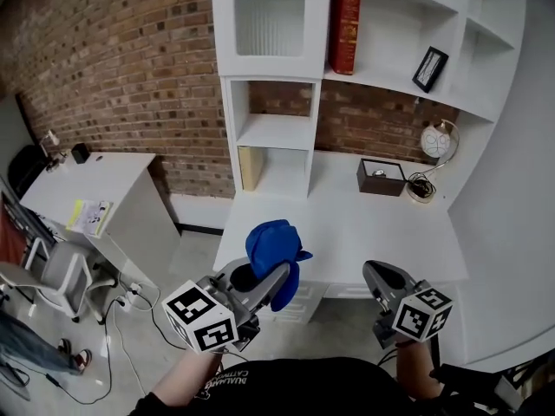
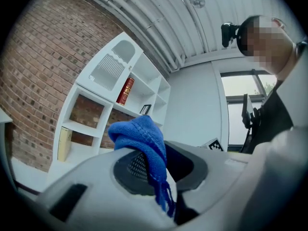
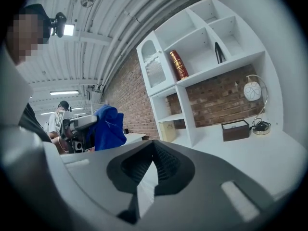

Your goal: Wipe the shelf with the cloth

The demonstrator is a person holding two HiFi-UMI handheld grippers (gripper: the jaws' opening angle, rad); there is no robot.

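Your left gripper (image 1: pixel 264 277) is clamped on the cloth (image 1: pixel 272 247), holding it over the desk's (image 1: pixel 373 224) near edge, toward the left corner and well short of the shelf (image 1: pixel 276 132). Your right gripper (image 1: pixel 379 273) is closed on nothing. The cloth looks light, soft and floppy. Most of it bunches loose above the jaws, so pinch a thick fold and press the bulk flat.

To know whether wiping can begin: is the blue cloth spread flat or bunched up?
Bunched up. The blue cloth sits as a crumpled lump clamped in the left hand-held gripper, its jaws shut on it.
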